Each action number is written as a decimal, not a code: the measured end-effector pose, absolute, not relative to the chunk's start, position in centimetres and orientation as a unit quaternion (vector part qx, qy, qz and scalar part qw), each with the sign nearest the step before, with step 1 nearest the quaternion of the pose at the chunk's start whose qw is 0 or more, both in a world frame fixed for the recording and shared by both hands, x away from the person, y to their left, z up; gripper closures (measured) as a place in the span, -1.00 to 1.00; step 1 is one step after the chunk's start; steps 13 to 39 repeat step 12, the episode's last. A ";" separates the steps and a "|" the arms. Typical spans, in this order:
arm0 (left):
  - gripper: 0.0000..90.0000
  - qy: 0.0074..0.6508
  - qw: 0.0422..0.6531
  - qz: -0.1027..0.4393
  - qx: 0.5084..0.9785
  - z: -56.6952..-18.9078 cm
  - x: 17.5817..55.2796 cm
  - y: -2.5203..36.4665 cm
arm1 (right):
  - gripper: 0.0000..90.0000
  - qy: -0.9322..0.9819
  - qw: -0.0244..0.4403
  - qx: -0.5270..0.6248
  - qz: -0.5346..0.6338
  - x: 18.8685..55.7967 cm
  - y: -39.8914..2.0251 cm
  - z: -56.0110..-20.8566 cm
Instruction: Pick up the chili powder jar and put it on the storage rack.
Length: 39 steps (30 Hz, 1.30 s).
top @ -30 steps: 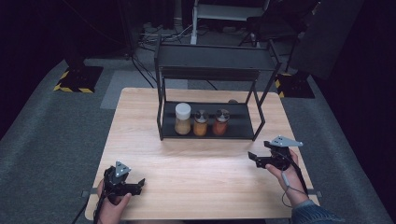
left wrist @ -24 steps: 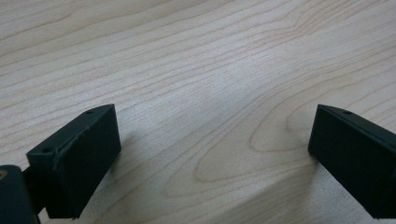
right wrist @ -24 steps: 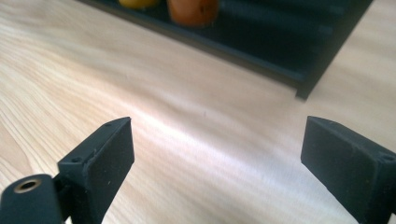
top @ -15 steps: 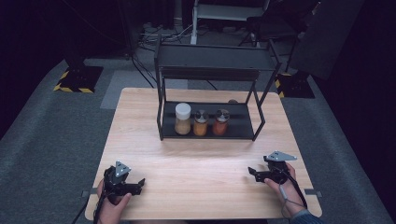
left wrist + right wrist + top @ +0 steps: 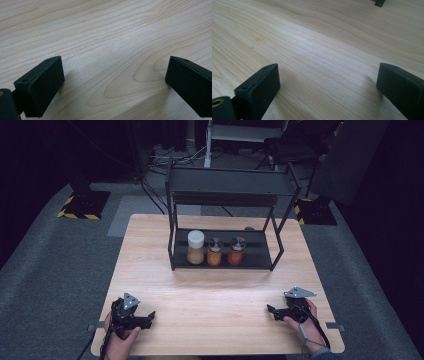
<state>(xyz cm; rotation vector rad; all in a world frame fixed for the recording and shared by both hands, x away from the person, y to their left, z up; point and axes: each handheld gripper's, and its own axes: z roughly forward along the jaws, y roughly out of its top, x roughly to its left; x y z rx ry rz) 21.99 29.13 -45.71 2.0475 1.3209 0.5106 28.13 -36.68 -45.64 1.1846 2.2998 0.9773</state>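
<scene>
My left gripper (image 5: 149, 317) rests low on the wooden table (image 5: 210, 290) near its front left corner, held in a hand. In the left gripper view its jaws stand wide apart over bare wood, so the gripper (image 5: 112, 82) is open and empty. My right gripper (image 5: 270, 310) lies near the front right corner and points left across the table. Its jaws have just been opening, and in the right gripper view this gripper (image 5: 327, 85) is open with only wood grain between them.
A black two-tier wire rack (image 5: 225, 195) stands at the back middle of the table. Its lower shelf carries a white-lidded jar (image 5: 195, 247), an orange jar (image 5: 215, 252) and a red-orange jar (image 5: 236, 251). One rack foot (image 5: 379, 2) shows far ahead of the right gripper.
The right hand has come down and back toward the table's front edge, and now sits low on the wood. The left hand has stayed where it was.
</scene>
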 end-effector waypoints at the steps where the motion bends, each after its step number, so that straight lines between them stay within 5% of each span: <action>1: -0.95 0.502 0.320 0.194 0.779 -45.7 22.0 29.1 | -0.92 0.817 0.187 0.421 0.347 28.1 -36.7 -45.6; 39: -0.95 0.503 0.320 0.194 0.779 -45.7 22.0 29.1 | -0.93 0.818 0.187 0.420 0.346 28.2 -36.7 -45.6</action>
